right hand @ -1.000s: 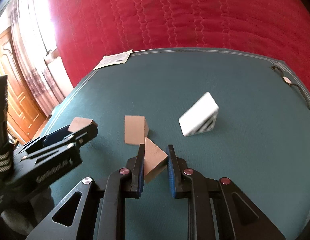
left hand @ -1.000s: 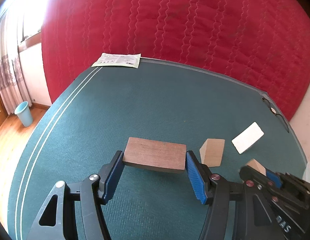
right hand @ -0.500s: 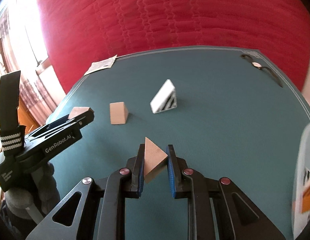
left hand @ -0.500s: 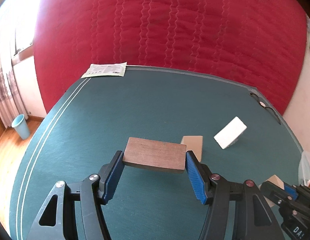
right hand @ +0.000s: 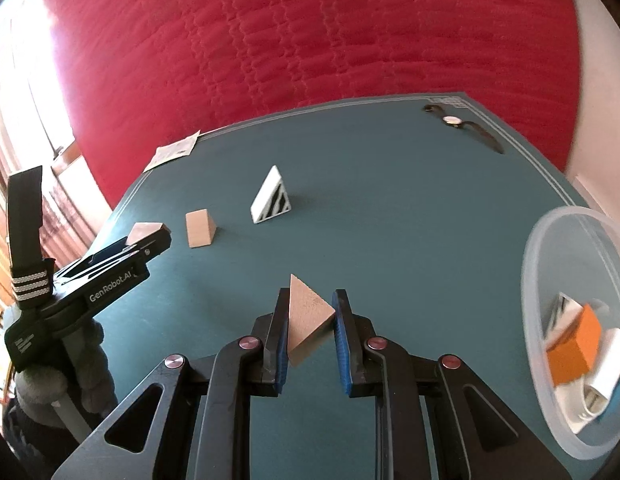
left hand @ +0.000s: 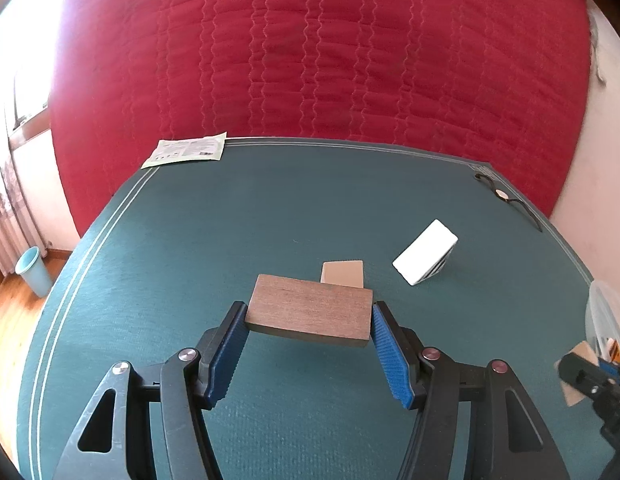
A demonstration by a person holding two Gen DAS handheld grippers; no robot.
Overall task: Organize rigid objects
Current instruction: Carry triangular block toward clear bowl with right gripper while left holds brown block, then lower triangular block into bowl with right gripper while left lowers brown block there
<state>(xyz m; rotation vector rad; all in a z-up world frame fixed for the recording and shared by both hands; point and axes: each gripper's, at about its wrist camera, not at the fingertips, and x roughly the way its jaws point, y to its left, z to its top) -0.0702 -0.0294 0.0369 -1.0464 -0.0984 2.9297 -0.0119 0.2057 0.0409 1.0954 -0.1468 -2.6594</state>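
My left gripper (left hand: pixel 309 314) is shut on a dark brown wooden slab (left hand: pixel 310 310) and holds it above the green table (left hand: pixel 230 208). My right gripper (right hand: pixel 309 312) is shut on a tan wooden wedge (right hand: pixel 308 318), held near a clear plastic bowl (right hand: pixel 528 280) at the right that contains an orange block (right hand: pixel 576 350) and white pieces. A tan wedge block (left hand: pixel 343 273) and a white striped wedge (left hand: pixel 426 252) rest on the table; they also show in the right wrist view, the tan wedge block (right hand: pixel 199 227) left of the white wedge (right hand: pixel 272 196).
A paper leaflet (left hand: pixel 186 152) lies at the table's far left corner. A wristwatch (right hand: pixel 462 124) lies at the far right corner. A red quilt (left hand: pixel 310 52) hangs behind the table. A blue bin (left hand: pixel 32 272) stands on the floor at left.
Both grippers have swung right with their blocks held. The clear bowl has come into the right wrist view, and the loose wedges have shifted left in both views.
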